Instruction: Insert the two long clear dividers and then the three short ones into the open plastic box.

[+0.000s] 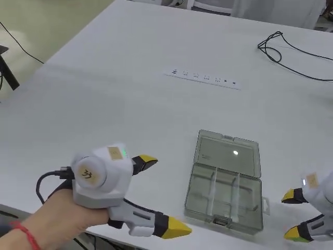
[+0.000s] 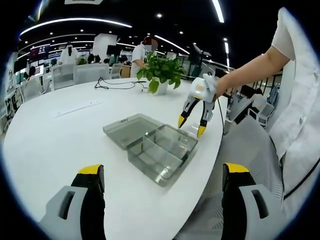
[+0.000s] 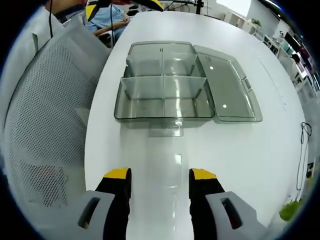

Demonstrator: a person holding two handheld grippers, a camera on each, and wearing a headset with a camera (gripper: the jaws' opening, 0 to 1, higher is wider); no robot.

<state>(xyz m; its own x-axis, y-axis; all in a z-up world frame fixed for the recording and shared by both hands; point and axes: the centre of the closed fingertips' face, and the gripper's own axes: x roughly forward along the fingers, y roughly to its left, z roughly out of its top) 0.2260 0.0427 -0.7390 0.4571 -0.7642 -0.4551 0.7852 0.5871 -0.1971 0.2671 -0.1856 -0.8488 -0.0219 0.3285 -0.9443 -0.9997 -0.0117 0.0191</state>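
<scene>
The clear plastic box (image 1: pixel 225 200) lies open near the table's front edge, its lid (image 1: pixel 229 152) folded back flat. Two long clear dividers (image 1: pixel 212 186) stand inside it, running front to back. My left gripper (image 1: pixel 164 194) is open and holds nothing, a short way left of the box. My right gripper (image 1: pixel 291 214) is open to the right of the box. In the left gripper view the box (image 2: pixel 161 150) sits ahead, with the right gripper (image 2: pixel 191 125) beyond it. In the right gripper view the box (image 3: pixel 162 95) lies just ahead of my open right gripper (image 3: pixel 160 175).
A white power strip (image 1: pixel 204 78) lies mid-table and a black cable (image 1: pixel 276 46) is looped at the far right. A potted plant (image 2: pixel 160 72) stands at the table's far end. A grey mesh chair (image 3: pixel 45 115) sits just off the table edge by the box.
</scene>
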